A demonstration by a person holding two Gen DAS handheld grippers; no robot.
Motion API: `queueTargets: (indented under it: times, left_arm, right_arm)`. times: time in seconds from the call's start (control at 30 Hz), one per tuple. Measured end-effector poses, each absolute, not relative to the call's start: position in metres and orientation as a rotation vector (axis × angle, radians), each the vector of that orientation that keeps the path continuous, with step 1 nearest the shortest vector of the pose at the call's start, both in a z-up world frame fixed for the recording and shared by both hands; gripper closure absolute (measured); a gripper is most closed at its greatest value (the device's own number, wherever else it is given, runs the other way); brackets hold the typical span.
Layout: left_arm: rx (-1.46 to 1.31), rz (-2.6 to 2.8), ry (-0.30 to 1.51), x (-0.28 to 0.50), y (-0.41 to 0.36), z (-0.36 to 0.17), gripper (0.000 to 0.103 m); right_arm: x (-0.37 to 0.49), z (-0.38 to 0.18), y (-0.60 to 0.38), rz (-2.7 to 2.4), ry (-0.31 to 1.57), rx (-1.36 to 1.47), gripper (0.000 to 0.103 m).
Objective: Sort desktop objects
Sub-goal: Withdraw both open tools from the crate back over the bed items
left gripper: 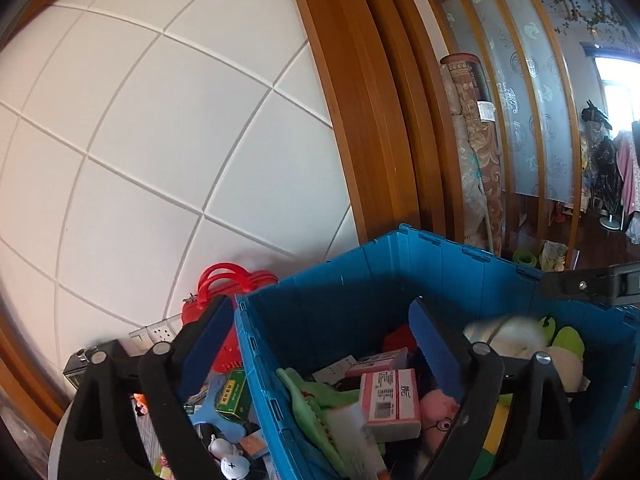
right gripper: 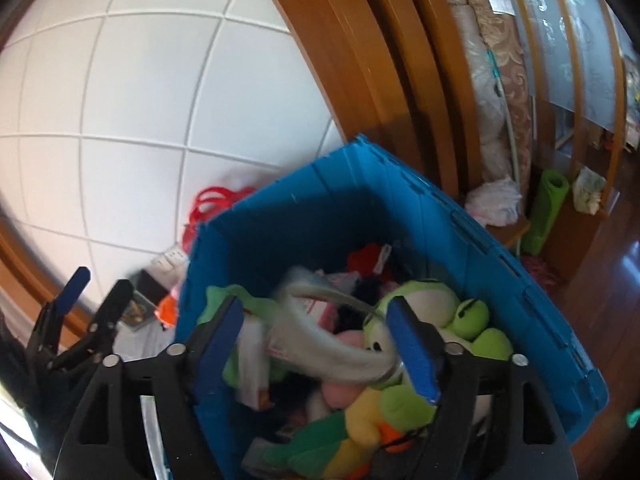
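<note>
Blue crate (left gripper: 400,280) is the landmark: it stands against the white panelled wall (left gripper: 140,140) and already holds most of the sorted things, so I judge the sort well along.

Inside the crate: green frog plush (right gripper: 460,312) at the right side, a pale grey blurred item (right gripper: 340,344) across the middle between my right fingers, apparently dropping loose. A pink box (left gripper: 390,400) lies near the crate's centre on a green cloth toy (left gripper: 316,404).

Left of the crate, on the white surface (left gripper: 56,448): a red bag (left gripper: 224,292) at the wall, a green box (left gripper: 234,394) and small figures, still unsorted.

My left gripper (left gripper: 320,344) straddles the crate's left wall, fingers spread wide, holding nothing. My right gripper (right gripper: 316,336) hangs over the crate, fingers wide apart, pads gripping nothing.
</note>
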State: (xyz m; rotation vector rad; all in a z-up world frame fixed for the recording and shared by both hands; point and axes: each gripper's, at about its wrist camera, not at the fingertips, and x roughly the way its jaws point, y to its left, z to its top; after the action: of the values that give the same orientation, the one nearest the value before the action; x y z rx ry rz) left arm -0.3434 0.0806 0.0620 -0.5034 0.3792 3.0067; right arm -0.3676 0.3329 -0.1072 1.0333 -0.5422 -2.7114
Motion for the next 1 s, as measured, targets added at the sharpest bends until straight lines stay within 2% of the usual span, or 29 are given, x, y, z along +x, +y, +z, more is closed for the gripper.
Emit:
queueTargets:
  times: [0.03,1.0]
  left_arm:
    - [-0.501,3.010,0.376,-0.343,0.080,0.063,0.009]
    - [-0.531,3.101,0.346,-0.309,0.055,0.056,0.009]
  right_arm:
    - [-0.365,-0.105,0.334,-2.722,-0.545,1.017,0.019]
    - [-0.292,-0.086,0.304,-2.557,-0.552,0.835,0.014]
